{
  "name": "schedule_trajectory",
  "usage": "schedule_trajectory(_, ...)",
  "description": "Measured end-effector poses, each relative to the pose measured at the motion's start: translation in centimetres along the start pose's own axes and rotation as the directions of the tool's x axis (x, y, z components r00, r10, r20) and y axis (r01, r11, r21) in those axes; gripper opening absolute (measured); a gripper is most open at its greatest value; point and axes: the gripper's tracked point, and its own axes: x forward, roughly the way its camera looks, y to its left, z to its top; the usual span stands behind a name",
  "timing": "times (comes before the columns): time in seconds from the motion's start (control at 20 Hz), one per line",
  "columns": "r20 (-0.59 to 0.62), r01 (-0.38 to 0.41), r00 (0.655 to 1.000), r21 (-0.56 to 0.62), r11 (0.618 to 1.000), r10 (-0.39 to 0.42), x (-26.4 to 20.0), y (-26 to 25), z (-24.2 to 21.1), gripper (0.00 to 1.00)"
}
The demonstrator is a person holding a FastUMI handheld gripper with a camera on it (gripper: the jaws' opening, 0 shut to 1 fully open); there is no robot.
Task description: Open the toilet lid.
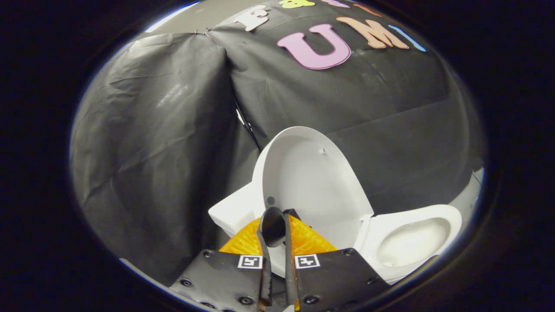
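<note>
Black cloth (164, 143) hangs in creased folds all round the booth, two sheets meeting at a seam that runs down behind the toilet (234, 212). A pale strip of floor (470, 190) shows at the cloth's foot, beyond the bowl.

The toilet is white and glossy, and it sits against the cloth. Its lid (312, 182) is up, standing nearly upright with its hollow inner face turned toward the gripper; a small bump sits near the lid's top edge and a dark round spot near its lower edge. The lid rises from its hinge end, with the white tank's corner jutting out behind its lower edge on one side. On the other side of the lid the seat (453, 216) lies flat, and the bowl (412, 242) is open to view, smooth and white inside.

The gripper (277, 221) is held low, right at the lid's lower edge. Its two fingers (263, 242) are drawn close together with only a thin slit between them, and the lid's rim seems to run down into that slit; whether both fingers actually press on it I cannot tell. The fingertips curl together over a dark rounded pad just ahead of the lid's face. Each finger carries a small square marker (250, 261) on its base.
</note>
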Motion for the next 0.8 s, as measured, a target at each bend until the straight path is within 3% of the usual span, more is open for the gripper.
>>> schedule_trajectory(0.2,0.010,0.070,0.998,-0.003,0.998,-0.069,0.7,-1.8,1.0,0.13)
schedule_trajectory(0.4,0.003,0.056,0.998,-0.059,0.997,-0.056,0.5,-1.6,1.0,0.12)
schedule_trajectory(0.8,0.030,0.078,0.997,-0.036,0.996,-0.077,0.1,-1.9,1.0,0.12)
